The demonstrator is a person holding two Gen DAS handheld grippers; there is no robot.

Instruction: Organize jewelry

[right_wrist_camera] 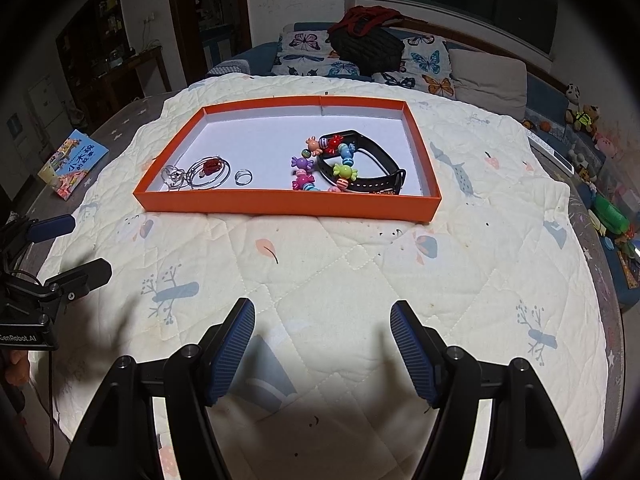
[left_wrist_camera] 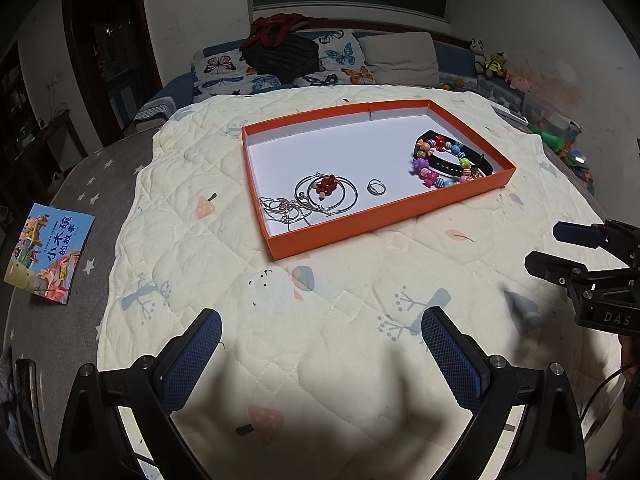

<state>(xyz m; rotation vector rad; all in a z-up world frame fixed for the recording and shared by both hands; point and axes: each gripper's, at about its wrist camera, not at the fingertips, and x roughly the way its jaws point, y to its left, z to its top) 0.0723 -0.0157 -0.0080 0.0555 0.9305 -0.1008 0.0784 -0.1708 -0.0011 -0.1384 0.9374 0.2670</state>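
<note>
Both the left gripper (left_wrist_camera: 320,344) and right gripper (right_wrist_camera: 322,340) hover spread and empty (nothing between their pads), jewelry apparently already sorted in the orange tray (right_wrist_camera: 288,204).

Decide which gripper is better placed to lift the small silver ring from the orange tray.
Probably left: the small silver ring lies towards the left half of the orange tray, nearer the open left gripper.

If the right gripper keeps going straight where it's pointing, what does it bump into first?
Probably just the quilt. The right gripper is open, holds nothing, and tilts down toward bare quilt in front of the orange tray. The tray looks farther along, though depth is hard to judge.
</note>
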